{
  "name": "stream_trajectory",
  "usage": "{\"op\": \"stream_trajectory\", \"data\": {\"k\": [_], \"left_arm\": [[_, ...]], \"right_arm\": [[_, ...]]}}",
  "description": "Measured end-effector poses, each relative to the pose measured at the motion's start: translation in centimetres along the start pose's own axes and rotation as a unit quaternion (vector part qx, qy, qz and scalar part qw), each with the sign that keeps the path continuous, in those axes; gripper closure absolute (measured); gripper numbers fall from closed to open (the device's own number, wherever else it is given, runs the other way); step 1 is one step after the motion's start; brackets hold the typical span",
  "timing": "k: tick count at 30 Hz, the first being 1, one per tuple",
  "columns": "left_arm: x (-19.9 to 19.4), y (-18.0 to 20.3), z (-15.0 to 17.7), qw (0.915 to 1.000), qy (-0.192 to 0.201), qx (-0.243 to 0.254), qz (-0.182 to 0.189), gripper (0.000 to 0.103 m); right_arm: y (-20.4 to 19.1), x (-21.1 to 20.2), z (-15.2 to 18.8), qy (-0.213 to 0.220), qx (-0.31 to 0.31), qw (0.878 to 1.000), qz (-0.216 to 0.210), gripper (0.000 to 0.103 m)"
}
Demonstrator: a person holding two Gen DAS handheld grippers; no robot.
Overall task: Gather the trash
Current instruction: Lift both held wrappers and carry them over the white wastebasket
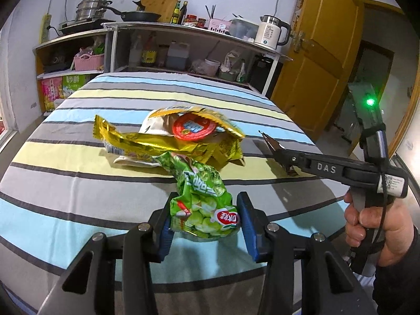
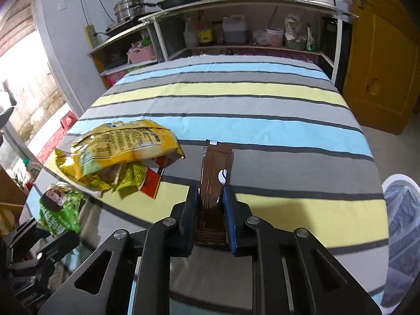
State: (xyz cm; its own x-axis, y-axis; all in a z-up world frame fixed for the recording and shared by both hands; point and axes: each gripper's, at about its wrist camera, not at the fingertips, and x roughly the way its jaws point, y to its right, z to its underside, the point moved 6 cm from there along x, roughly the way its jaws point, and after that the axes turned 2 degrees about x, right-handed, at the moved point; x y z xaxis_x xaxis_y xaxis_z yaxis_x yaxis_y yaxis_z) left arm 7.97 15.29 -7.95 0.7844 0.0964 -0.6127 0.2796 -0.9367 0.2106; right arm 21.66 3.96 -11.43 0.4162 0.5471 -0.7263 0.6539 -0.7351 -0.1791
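Left claw (image 1: pixel 204 225) pinches the green wrapper (image 1: pixel 203 204); right claw (image 2: pixel 210 210) clamps the brown sachet (image 2: pixel 216 173).

1. Left gripper (image 1: pixel 204 225): black angular frame, blue pads (image 1: pixel 246 225) inside the fingers, round silver screws (image 1: pixel 145 226) at the joints.
2. Right gripper (image 2: pixel 210 210): same black frame and blue pads; "DAS" lettering, a white label, a green light and a black cable on its body.
3. Hand (image 1: pixel 378 228): dark sleeve at the wrist.
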Motion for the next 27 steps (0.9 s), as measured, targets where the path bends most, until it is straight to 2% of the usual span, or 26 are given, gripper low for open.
{"op": "stream_trajectory", "data": {"k": [14, 27], "left_arm": [[-1.2, 6.4, -1.3, 0.9982, 0.008, 0.047, 0.035, 0.057], [-0.4, 13.5, -3.3, 0.9916, 0.010, 0.099, 0.083, 0.057]], "right_arm": [[3.3, -8.4, 2.1, 0.052, 0.034, 0.998, 0.004, 0.083], [9.4, -14.5, 4.0, 0.099, 0.084, 0.991, 0.039, 0.083]]}}
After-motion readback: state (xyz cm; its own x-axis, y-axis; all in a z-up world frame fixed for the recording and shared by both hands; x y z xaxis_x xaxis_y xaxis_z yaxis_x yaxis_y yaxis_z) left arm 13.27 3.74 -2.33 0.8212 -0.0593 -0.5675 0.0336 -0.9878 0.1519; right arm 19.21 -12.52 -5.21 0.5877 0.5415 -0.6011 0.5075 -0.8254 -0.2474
